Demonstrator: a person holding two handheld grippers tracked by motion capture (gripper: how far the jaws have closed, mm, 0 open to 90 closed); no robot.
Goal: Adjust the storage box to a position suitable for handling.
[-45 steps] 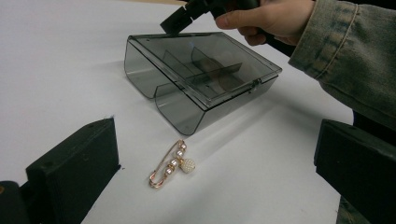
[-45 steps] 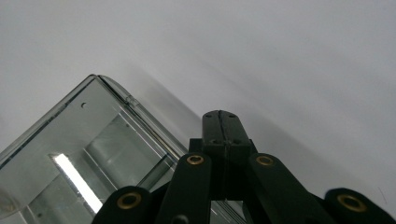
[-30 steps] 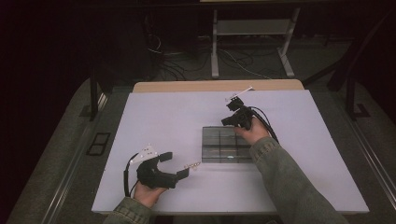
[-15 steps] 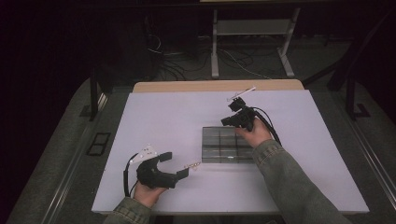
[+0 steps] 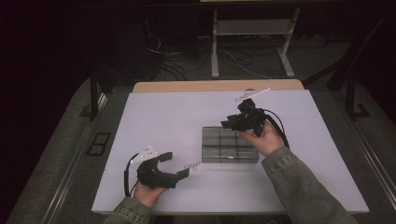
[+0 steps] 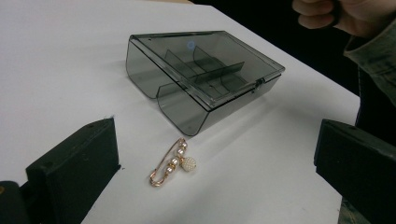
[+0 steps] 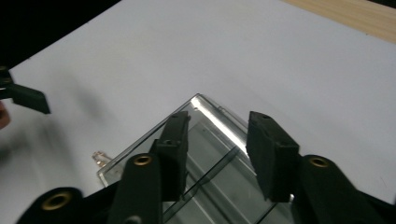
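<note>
Lifting off the box [image 5: 229, 145], the right gripper [image 5: 227, 123] is opening its empty jaws. The left gripper [image 5: 176, 165] is sitting spread wide near the pin [image 6: 172, 163].

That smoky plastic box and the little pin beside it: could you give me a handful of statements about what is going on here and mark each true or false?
1. The smoky grey box has its lid shut. True.
2. The gold pearl pin lies inside the box. False: it lies on the white table, apart from the box, on the side towards the left gripper.
3. The left gripper grips the pin. False: its jaws stand wide open with the pin lying on the table between them, untouched.
4. The right gripper is above the box with nothing between its jaws. True; the jaws have just been opening.
5. The box has dividers inside. True.
</note>
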